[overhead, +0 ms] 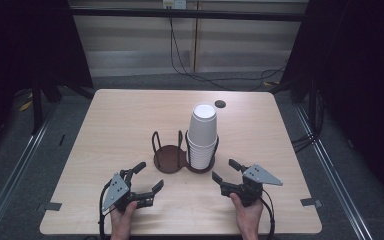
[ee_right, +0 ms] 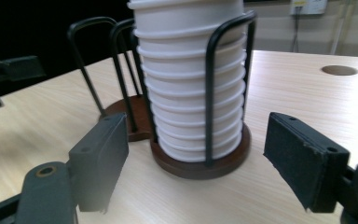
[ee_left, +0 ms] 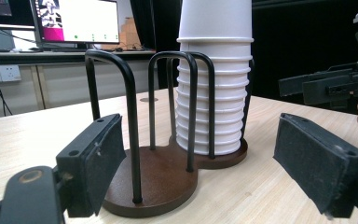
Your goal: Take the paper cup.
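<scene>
A stack of white paper cups [overhead: 202, 136] stood upside down in the right-hand ring of a two-ring wire holder [overhead: 184, 156] at the centre of the high view, on a pale wooden table [overhead: 130, 115]. The holder's left-hand ring held nothing.

Both claws sat low in the frame, short of the holder and touching nothing. The left gripper [overhead: 147, 178], at lower left, pointed up and to the right toward the empty ring; its jaws stood apart with only air between them. In the left gripper view the dark pads [ee_left: 103, 158] framed the holder's brown base [ee_left: 158, 179], the cups rising just right of centre.

The right gripper [overhead: 225, 170], at lower right, pointed up and to the left at the cups, its jaws likewise spread wide and holding nothing. In the right gripper view the stack [ee_right: 193, 88] rose between the two pads, well clear of both.
</scene>
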{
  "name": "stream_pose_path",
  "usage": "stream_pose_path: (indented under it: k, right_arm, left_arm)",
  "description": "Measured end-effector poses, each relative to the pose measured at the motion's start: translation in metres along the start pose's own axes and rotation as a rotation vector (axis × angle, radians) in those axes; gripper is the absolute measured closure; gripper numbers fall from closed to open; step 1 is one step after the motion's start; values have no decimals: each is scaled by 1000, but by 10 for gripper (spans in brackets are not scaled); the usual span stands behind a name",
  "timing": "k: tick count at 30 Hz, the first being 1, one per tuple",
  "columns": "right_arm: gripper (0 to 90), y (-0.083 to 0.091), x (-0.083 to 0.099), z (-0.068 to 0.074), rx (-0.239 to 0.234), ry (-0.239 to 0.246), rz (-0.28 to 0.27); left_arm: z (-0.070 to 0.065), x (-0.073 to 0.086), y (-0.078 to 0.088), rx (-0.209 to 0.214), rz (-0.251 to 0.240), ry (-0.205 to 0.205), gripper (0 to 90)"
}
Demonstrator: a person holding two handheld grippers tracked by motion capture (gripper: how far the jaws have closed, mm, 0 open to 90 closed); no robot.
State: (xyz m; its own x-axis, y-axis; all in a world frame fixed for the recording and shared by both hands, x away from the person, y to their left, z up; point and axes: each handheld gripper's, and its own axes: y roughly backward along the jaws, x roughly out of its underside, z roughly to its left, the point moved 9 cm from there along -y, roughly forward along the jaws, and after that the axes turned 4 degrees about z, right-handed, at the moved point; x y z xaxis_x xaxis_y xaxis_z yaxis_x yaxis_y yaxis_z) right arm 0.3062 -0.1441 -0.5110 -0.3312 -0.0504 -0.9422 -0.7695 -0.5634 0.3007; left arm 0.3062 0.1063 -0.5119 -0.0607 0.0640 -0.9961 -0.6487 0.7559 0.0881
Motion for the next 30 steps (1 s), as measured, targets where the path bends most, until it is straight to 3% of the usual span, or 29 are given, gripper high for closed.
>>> stream_pose_path:
  k: [3,4,7,10,14,15,17,18,19,26,30]
  right_arm:
    - [263,1,-2,2,-16,18,18]
    - [267,2,-5,4,-52,13,46]
    - [318,3,-9,5,-62,17,44]
    - [268,6,-22,4,-60,15,55]
    - [266,7,-30,3,-36,-8,49]
    - [262,6,-34,3,-49,-18,49]
    - [203,4,-42,11,-131,-39,11]
    - [204,2,-43,13,-148,-35,15]
    - [160,-2,-46,13,-120,-15,42]
    - [142,-7,-69,13,-144,2,77]
    - [138,-7,-84,11,-147,11,73]
  left_arm:
    - [0,0,0,1,0,3,159]
    - [0,0,0,1,0,3,159]
    - [0,0,0,1,0,3,159]
    - [0,0,0,1,-1,3,159]
    - [0,0,0,-1,1,1,158]
    - [0,0,0,-2,1,-5,158]
    - [0,0,0,1,-1,3,158]
    - [0,0,0,-1,0,-6,158]
    - [0,0,0,0,0,-5,158]
    - [-1,0,0,14,2,8,158]
    - [0,0,0,11,1,-6,158]
